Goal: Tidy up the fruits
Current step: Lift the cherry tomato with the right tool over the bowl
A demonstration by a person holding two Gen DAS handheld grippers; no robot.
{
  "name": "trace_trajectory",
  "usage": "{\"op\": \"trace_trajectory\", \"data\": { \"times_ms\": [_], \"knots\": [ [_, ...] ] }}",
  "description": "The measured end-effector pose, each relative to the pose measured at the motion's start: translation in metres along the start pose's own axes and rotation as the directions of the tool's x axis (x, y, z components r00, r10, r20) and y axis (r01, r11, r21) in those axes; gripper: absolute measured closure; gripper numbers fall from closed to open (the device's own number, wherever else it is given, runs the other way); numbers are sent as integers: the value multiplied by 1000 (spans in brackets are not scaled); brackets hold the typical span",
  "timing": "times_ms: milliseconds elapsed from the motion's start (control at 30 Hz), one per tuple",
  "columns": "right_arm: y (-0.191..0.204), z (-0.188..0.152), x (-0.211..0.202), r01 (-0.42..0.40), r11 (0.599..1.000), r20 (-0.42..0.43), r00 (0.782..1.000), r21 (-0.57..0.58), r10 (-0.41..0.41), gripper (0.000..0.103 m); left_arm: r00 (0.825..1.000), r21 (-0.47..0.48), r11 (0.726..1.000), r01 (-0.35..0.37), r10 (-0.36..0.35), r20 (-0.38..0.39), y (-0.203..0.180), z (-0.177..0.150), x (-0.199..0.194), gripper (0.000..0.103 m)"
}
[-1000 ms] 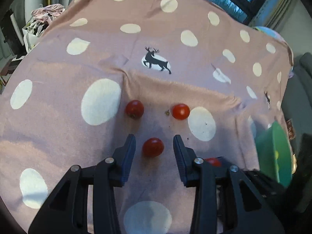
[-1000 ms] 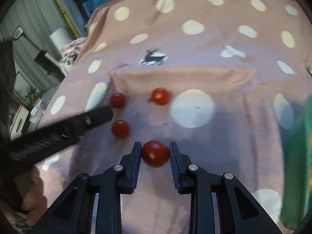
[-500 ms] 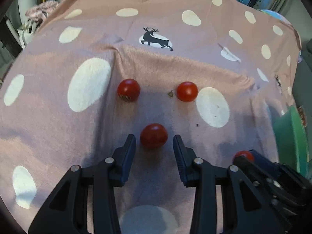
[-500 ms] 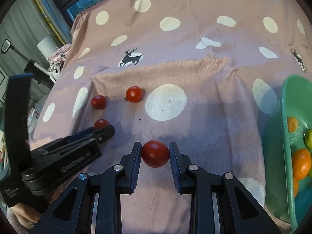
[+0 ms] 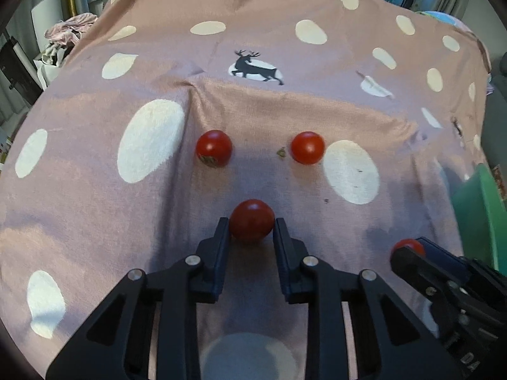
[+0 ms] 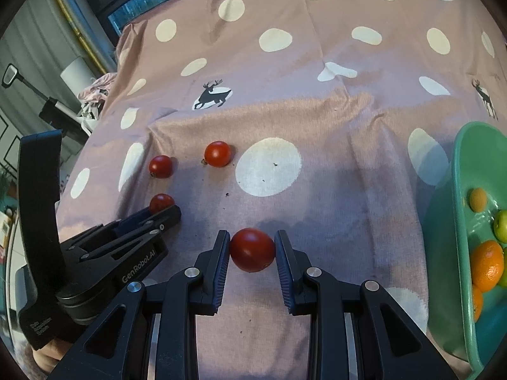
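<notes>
My left gripper (image 5: 252,224) is shut on a red cherry tomato (image 5: 251,220) just above the pink dotted cloth (image 5: 158,190). Two more tomatoes lie ahead on the cloth, one at the left (image 5: 214,148) and one at the right (image 5: 307,147). My right gripper (image 6: 252,250) is shut on another red tomato (image 6: 252,249), held over the cloth. In the right wrist view the left gripper (image 6: 158,210) shows at the left with its tomato (image 6: 161,202), and the two loose tomatoes lie beyond it (image 6: 161,166), (image 6: 217,153). The right gripper's tomato shows in the left wrist view (image 5: 407,247).
A green bowl (image 6: 459,171) at the right edge holds oranges (image 6: 486,264) and a green fruit (image 6: 502,224). Its rim shows in the left wrist view (image 5: 481,209). A pile of clothes (image 5: 71,28) lies beyond the cloth's far left edge.
My left gripper moved forward and closed on the nearest tomato. My right gripper carried its tomato to the right, bringing the green bowl into view.
</notes>
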State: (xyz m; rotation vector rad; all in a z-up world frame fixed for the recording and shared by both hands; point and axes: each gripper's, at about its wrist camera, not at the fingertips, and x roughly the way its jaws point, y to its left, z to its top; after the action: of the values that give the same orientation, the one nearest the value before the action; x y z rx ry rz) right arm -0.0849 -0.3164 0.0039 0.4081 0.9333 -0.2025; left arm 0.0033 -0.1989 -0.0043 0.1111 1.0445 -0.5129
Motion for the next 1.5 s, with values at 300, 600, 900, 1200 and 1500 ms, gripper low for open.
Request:
{"op": "trace_trajectory", "data": {
  "times_ms": [300, 600, 900, 1200, 1500],
  "knots": [
    [-2, 2, -11, -12, 1000, 25, 1000, 7, 11, 73, 991, 32, 999, 43, -47, 126, -14, -3, -50, 77],
    [-13, 8, -38, -28, 999, 96, 995, 40, 24, 73, 970, 78, 994, 78, -94, 223, -30, -10, -90, 77],
    [-26, 10, -80, -34, 997, 197, 980, 71, 19, 73, 940, 142, 979, 143, -179, 290, -49, -19, -125, 77],
    [-39, 8, -127, 13, 997, 319, 947, 72, -35, 73, 910, 185, 960, 211, -262, 322, -78, -26, -151, 77],
    [-78, 8, -155, 38, 989, 388, 917, 145, -92, 72, 897, 230, 933, 276, -336, 287, -135, -24, -142, 77]
  ]
}}
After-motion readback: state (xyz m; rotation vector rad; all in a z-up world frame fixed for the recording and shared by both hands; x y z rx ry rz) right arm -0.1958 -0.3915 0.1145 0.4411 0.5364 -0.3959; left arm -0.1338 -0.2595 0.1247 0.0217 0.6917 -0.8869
